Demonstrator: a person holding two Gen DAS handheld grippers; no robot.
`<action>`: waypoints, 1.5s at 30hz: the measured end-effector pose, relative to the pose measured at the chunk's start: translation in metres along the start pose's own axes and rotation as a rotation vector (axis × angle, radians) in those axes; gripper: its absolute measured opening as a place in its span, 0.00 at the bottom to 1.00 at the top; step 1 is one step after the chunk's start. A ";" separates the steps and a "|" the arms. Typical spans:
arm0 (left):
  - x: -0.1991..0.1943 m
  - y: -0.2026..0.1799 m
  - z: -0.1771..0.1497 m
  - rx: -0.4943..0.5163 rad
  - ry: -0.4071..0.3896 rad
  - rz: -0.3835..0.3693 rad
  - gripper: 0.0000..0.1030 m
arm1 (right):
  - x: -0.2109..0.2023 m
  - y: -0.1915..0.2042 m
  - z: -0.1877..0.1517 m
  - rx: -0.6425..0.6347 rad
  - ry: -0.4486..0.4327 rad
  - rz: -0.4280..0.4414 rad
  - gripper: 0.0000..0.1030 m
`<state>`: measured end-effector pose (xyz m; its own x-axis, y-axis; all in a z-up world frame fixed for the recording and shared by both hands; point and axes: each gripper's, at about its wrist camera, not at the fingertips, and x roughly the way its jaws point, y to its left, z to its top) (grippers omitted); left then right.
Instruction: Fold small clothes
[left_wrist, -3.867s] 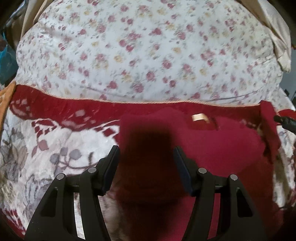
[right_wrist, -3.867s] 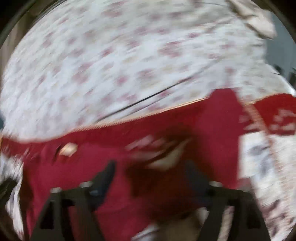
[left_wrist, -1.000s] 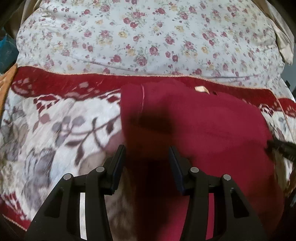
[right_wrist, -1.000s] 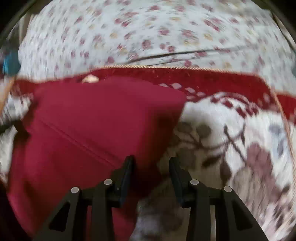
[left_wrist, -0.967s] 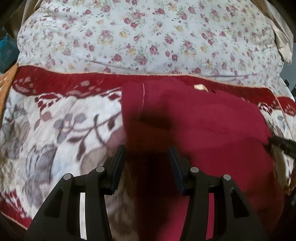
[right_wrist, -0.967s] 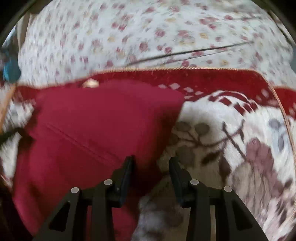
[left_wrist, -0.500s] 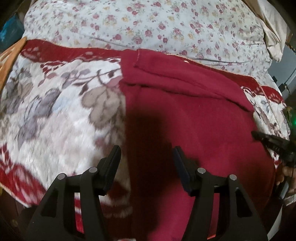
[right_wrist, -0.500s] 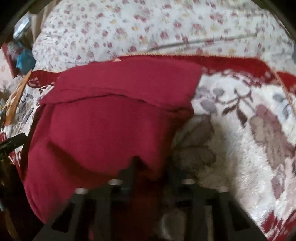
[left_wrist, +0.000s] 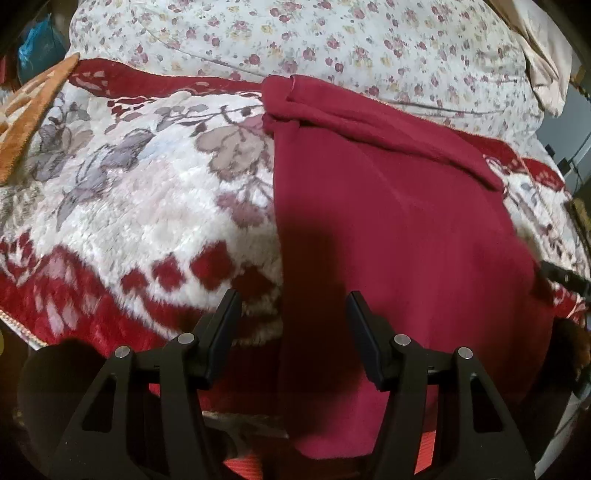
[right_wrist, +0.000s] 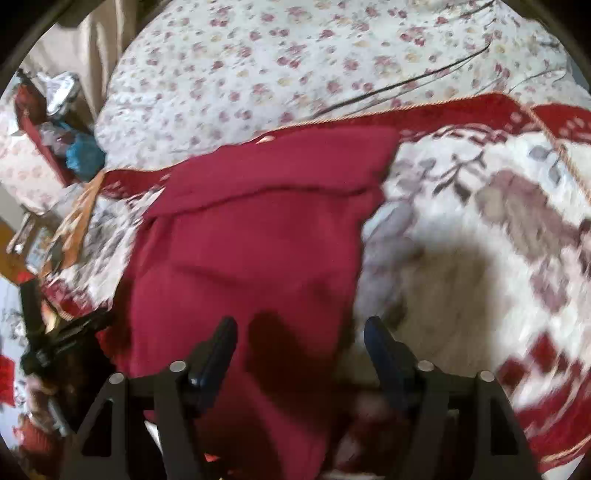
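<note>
A dark red garment (left_wrist: 399, 229) lies flat on the plush flowered blanket (left_wrist: 122, 206), its far end folded over into a thick band (left_wrist: 369, 122). My left gripper (left_wrist: 291, 308) hangs open over the garment's near left edge, which runs between the fingers (left_wrist: 223, 325) untouched. In the right wrist view the same garment (right_wrist: 251, 240) fills the middle. My right gripper (right_wrist: 299, 334) is over its near right edge with jaws opening, the cloth lying loose between them. The right gripper's tip (left_wrist: 563, 277) pokes in at the far right of the left wrist view.
A white sheet with small flowers (left_wrist: 332, 44) covers the bed beyond the blanket's red border. A beige cloth (left_wrist: 543, 62) lies at the back right, an orange patterned cloth (left_wrist: 33, 110) at the left. Clutter and a blue bundle (right_wrist: 83, 155) sit beside the bed.
Both grippers have drawn back toward the garment's near end, so the folded band now lies farther away. The right gripper shut on the cloth, then let it go and opened.
</note>
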<state>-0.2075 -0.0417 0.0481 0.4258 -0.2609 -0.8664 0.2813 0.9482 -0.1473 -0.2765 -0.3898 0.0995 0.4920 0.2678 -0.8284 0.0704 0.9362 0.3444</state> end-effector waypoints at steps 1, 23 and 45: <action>-0.001 0.000 -0.002 0.001 0.001 0.003 0.57 | 0.002 0.005 -0.007 -0.021 0.011 -0.017 0.66; -0.003 0.003 -0.057 0.003 0.086 -0.038 0.57 | 0.004 0.023 -0.077 -0.030 0.142 0.009 0.67; 0.009 0.015 -0.073 -0.019 0.140 -0.076 0.57 | 0.020 0.013 -0.091 0.045 0.226 0.021 0.68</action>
<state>-0.2625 -0.0167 0.0037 0.2792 -0.3051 -0.9105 0.2907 0.9305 -0.2227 -0.3449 -0.3510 0.0472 0.2875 0.3363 -0.8968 0.1034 0.9200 0.3781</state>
